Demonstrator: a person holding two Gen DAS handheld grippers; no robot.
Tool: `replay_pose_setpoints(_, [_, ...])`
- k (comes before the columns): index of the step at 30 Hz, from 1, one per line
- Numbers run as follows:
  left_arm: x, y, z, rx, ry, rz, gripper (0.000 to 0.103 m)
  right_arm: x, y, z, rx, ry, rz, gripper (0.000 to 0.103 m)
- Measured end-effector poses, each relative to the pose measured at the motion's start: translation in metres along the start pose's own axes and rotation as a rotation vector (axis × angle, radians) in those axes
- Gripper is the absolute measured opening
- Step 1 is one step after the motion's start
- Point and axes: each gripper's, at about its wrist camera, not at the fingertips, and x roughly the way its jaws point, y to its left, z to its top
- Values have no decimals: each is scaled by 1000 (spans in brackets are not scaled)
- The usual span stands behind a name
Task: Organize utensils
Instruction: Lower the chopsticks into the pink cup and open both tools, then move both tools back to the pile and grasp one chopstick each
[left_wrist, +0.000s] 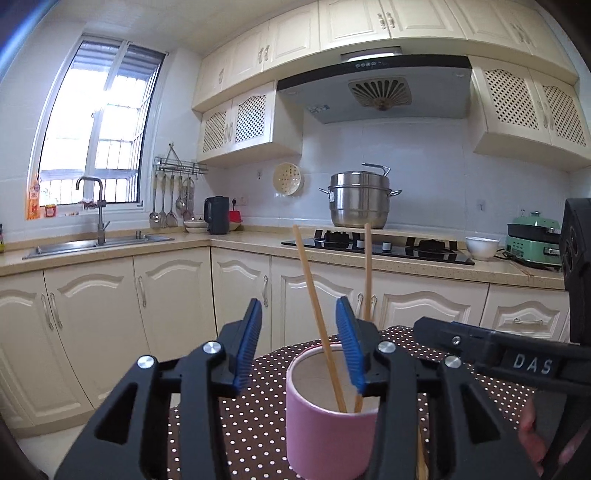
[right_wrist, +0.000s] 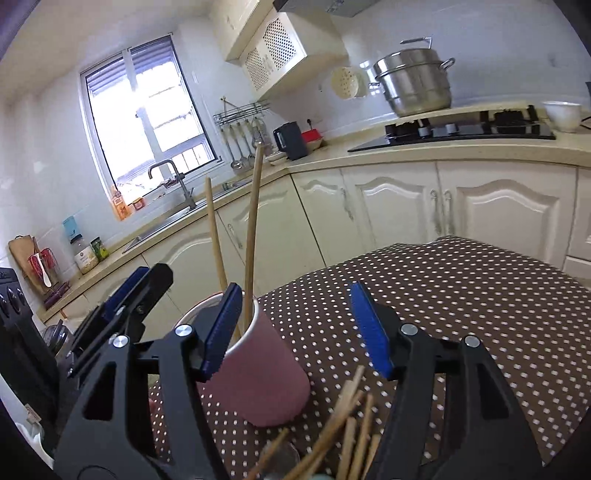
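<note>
Two grippers hang over the polka-dot tablecloth (right_wrist: 461, 295), both with jaws wide and holding nothing. The left gripper (left_wrist: 299, 343) fills the lower centre of its frame above the pink cup (left_wrist: 328, 439); the right gripper (right_wrist: 295, 328) sits just beside that cup. Two chopsticks (left_wrist: 314, 295) stand tilted inside it. More chopsticks (right_wrist: 347, 432) bunch at the right view's bottom edge.

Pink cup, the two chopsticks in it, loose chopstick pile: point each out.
pink cup (left_wrist: 325, 439), left wrist view, front wall.
chopsticks in the cup (left_wrist: 314, 291), left wrist view, left stick's shaft.
loose chopstick pile (right_wrist: 347, 432), right wrist view, middle of the bundle.
</note>
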Motion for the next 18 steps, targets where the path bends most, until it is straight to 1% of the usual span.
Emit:
replay_pose_setpoints(1, [-9, -1, 3, -1, -14, -11, 43, -9, 1, 1, -4, -8, -6, 61])
replay_pose_setpoints(3, [-25, -4, 8, 12, -48, -30, 52, -24, 4, 3, -15, -16, -15, 61])
replay_pose_setpoints(5, [-44, -9, 14, 46, -81, -44, 56, -41, 10, 4, -50, -21, -41, 61])
replay_pose_setpoints(7, [-59, -14, 18, 61, -94, -55, 57, -57, 15, 5, -76, -35, -67, 61])
replay_pose_setpoints(9, [-72, -17, 19, 67, -90, -68, 58, -73, 21, 3, -97, -34, -88, 61])
replay_pose_setpoints(11, [-83, -19, 19, 76, -75, -76, 58, -85, 25, 0, -111, -35, -103, 61])
replay_pose_setpoints(14, [-97, -22, 15, 90, -37, -89, 62, -105, 28, -7, -107, -25, -135, 61])
replay_pose_setpoints(15, [-100, -21, 15, 86, -6, -106, 63, -109, 28, -9, -102, -15, -134, 61])
replay_pose_setpoints(17, [-106, -18, 12, 60, 71, -171, 63, -117, 29, -16, -87, 24, -150, 61])
replay_pose_setpoints(18, [-108, -18, 10, 50, 98, -190, 64, -120, 28, -19, -83, 37, -154, 61])
